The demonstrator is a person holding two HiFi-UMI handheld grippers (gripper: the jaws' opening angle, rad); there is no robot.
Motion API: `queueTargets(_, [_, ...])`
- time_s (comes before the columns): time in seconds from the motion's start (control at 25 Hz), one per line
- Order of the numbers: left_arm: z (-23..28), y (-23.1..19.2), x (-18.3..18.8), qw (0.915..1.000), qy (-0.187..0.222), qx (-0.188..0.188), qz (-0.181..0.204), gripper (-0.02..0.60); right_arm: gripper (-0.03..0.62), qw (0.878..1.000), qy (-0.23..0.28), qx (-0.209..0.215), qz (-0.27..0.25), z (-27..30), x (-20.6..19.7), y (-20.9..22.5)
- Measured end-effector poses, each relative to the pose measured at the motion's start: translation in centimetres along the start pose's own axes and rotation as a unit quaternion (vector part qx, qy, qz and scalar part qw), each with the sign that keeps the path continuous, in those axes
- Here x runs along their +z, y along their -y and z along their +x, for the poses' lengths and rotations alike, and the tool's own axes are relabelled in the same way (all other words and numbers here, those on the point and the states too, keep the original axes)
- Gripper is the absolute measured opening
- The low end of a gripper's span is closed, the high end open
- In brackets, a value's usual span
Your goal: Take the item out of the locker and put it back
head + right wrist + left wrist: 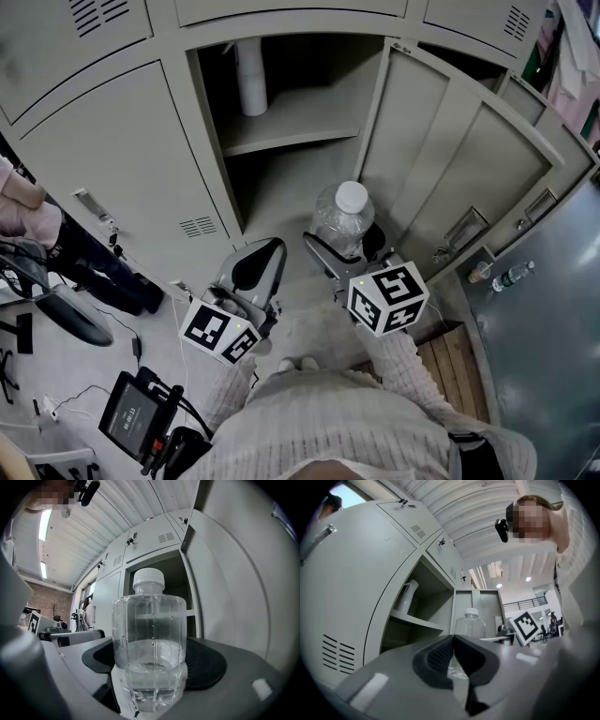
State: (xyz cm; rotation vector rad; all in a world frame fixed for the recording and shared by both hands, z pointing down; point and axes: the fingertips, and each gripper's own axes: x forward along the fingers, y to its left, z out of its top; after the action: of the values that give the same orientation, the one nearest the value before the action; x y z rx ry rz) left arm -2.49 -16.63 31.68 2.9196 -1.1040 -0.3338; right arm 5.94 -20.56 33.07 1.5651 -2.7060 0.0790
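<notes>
**Jaws of your right gripper point(347, 246) are clamped on the bottle point(150, 644), which is outside the locker point(291, 192)**

The bottle is clear plastic with a white cap point(149, 579) and is partly filled with water. It stands upright between the two dark pads point(206, 663), which press on its lower body from either side. It is in front of the open compartment, not inside it, so by my reading the return is yet to be done.

Three things could go wrong from here:

- **Slipping.** The wall is smooth and the grip sits low, under most of the water. If you tilt or swing the gripper quickly, the bottle may lean or slide in the pads.
- **Buckling.** Thin plastic can give way under a harder squeeze, and the hold would loosen.
- **Catching on the way in.** The cap could strike the front edge of the shelf point(295, 131) if you carry it too high. The open door point(450, 169) stands close on the right side.

A white cylinder point(251, 80) stands on the upper level, well clear of the lower space.

Your left gripper point(452, 656) has its pads pressed together with nothing between them. It sits just beside the right gripper, so keep it back to avoid knocking the bottle.
</notes>
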Motion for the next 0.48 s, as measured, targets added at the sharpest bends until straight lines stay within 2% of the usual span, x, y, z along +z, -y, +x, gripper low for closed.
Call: queueTargets(0.48, [-0.08,-0.29,-0.54,0.9999,-0.003,-0.001,-0.012,0.009,0.426,1.000,-0.008,-0.004,0.004,0.32,-0.48,0.04])
